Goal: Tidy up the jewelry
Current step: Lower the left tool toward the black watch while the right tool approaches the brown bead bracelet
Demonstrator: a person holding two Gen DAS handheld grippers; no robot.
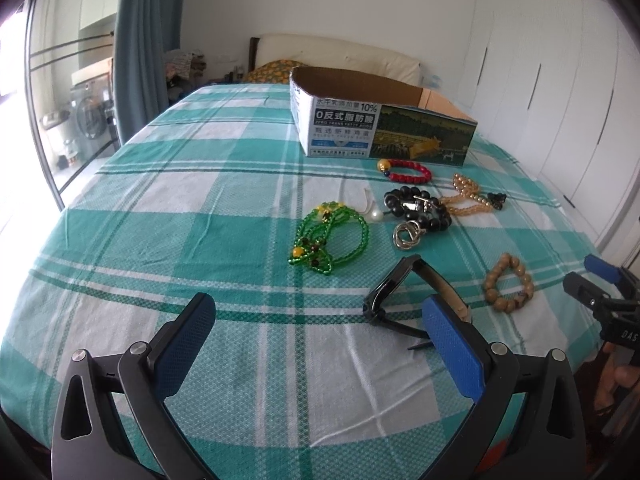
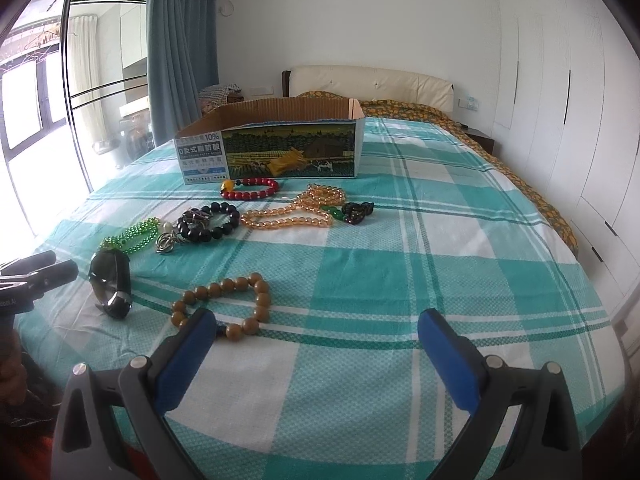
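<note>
Teal-and-white checked cloth (image 2: 400,264) covers a bed where beaded jewelry lies spread in front of an open printed cardboard box (image 2: 276,148): a red bead bracelet (image 2: 252,189) nearest the box, then a black bead bracelet (image 2: 210,222), an amber bead necklace (image 2: 296,210) and green glass bead strands (image 1: 324,236). Both tools hover empty with fingers spread wide, the left gripper (image 1: 320,336) beside a black wristwatch (image 1: 404,292) and the right gripper (image 2: 316,344) just short of a brown wooden bead bracelet (image 2: 228,304).
</note>
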